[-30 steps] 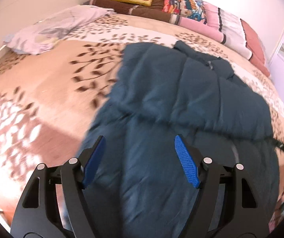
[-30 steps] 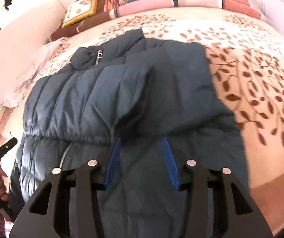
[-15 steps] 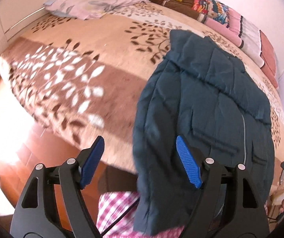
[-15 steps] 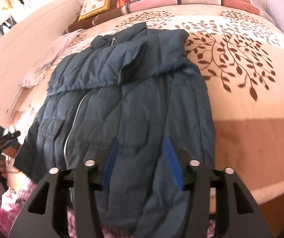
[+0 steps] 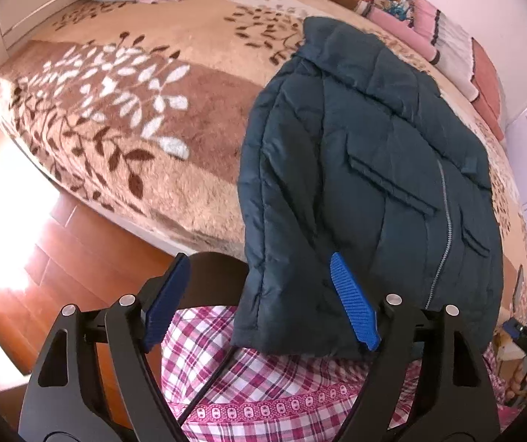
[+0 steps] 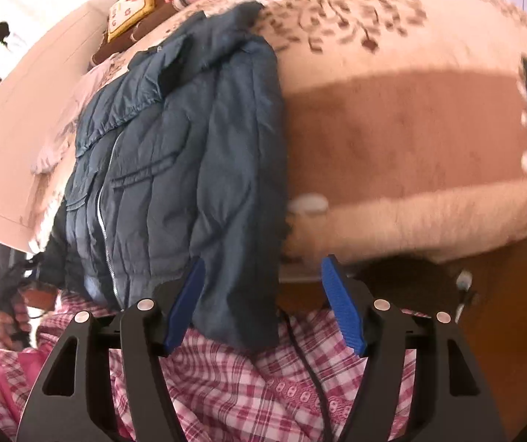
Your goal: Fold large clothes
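Navy jacket (image 5: 366, 169) now hangs off the bed (image 5: 123, 110) edge; left tool (image 5: 260, 302) and right tool (image 6: 263, 302) have pulled back, jaws opening, holding nothing, hem between them.

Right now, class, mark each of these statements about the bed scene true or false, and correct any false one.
1. The dark blue padded jacket lies on the bed with its hem hanging over the edge. True.
2. The left gripper is clamped on the jacket. False: its jaws are opening, with the hem corner between them but unpressed.
3. The jacket's front zipper is in view. True.
4. The bedspread is plain white. False: it is tan and brown with a leaf pattern.
5. The right gripper has nothing between its jaws. False: the jacket's lower edge hangs between them as they open.
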`<state>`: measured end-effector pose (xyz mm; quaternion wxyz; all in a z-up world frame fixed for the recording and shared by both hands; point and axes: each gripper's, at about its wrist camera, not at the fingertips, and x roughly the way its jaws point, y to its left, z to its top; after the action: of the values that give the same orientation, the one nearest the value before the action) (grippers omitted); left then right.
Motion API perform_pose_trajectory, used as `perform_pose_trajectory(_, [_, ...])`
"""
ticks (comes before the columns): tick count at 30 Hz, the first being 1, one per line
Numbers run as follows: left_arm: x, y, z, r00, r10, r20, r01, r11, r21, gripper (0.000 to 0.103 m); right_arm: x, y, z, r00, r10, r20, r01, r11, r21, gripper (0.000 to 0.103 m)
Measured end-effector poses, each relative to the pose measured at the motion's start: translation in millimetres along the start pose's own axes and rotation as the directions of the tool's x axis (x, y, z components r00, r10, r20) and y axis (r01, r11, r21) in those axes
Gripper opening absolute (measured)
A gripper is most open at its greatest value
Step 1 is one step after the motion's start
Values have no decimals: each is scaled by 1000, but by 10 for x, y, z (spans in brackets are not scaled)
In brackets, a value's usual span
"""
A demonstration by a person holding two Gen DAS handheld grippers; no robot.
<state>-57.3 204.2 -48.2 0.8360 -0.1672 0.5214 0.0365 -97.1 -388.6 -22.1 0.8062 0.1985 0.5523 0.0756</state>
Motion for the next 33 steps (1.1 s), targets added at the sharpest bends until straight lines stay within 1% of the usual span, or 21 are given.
perform_pose_trajectory(3, [56, 22, -37, 1000, 8, -16, -9, 1000, -10, 78, 136, -20, -54, 998, 46, -45, -45, 999, 16, 68])
perform_pose_trajectory(5, [92, 40, -65, 1000, 4, -30, -4, 1000, -13, 78, 260, -19, -65, 995, 46, -87, -43, 999, 28, 70])
perform_pose_trajectory(7, [118, 67, -80, 999, 3, -39, -3, 1000, -18, 78, 398, -13, -73, 990, 49, -135, -45, 999, 31, 70])
perform_pose_trajectory(9, [130, 98, -88, 999, -18, -50, 17, 999, -29, 78, 498, -21, -63, 984, 47, -173, -41, 999, 35, 70])
perform_pose_trajectory(12, [124, 130, -108, 997, -51, -58, 49, 998, -45, 78, 608, -25, -41, 973, 69, -220, -63, 997, 34, 70])
perform_pose_trajectory(13, [119, 134, -117, 996, -65, -58, 62, 997, -43, 78, 629, -30, -52, 970, 73, -230, -67, 997, 32, 70])
perform_pose_trajectory(16, [138, 133, -142, 995, -73, -62, 72, 997, -23, 78, 720, 0, -54, 962, 79, -261, -79, 997, 9, 70])
perform_pose_trajectory(18, [169, 132, -151, 993, -89, -71, 88, 996, -17, 78, 765, 17, -51, 959, 81, -270, -87, 996, -11, 65])
perform_pose_trajectory(20, [199, 129, -149, 993, -96, -71, 95, 995, -12, 78, 799, 39, -50, 955, 88, -284, -98, 995, -21, 53])
perform_pose_trajectory(21, [207, 127, -148, 993, -101, -67, 100, 995, -10, 76, 802, 54, -55, 955, 88, -282, -100, 995, -27, 52])
perform_pose_trajectory(22, [220, 127, -140, 991, -118, -67, 118, 993, -9, 60, 796, 62, -61, 956, 93, -278, -106, 994, -32, 45])
perform_pose_trajectory(23, [245, 130, -121, 987, -139, -79, 138, 990, -10, 39, 780, 68, -67, 958, 96, -272, -110, 993, -36, 38])
perform_pose_trajectory(24, [283, 134, -112, 982, -158, -101, 157, 988, -17, 29, 757, 71, -62, 958, 105, -265, -119, 992, -38, 35])
perform_pose_trajectory(25, [291, 143, -110, 981, -160, -106, 159, 987, -20, 21, 736, 80, -63, 959, 117, -257, -131, 991, -40, 29])
perform_pose_trajectory(26, [282, 133, -114, 981, -164, -104, 163, 986, -15, 16, 704, 97, -72, 961, 128, -246, -143, 989, -43, 24])
perform_pose_trajectory(29, [195, 95, -100, 978, -194, -81, 194, 981, -10, 11, 601, 148, -72, 962, 172, -211, -186, 982, -46, 15])
perform_pose_trajectory(33, [-28, 43, -15, 967, -253, -20, 253, 967, -23, 9, 344, 233, -11, 956, 263, -129, -271, 961, -48, 12])
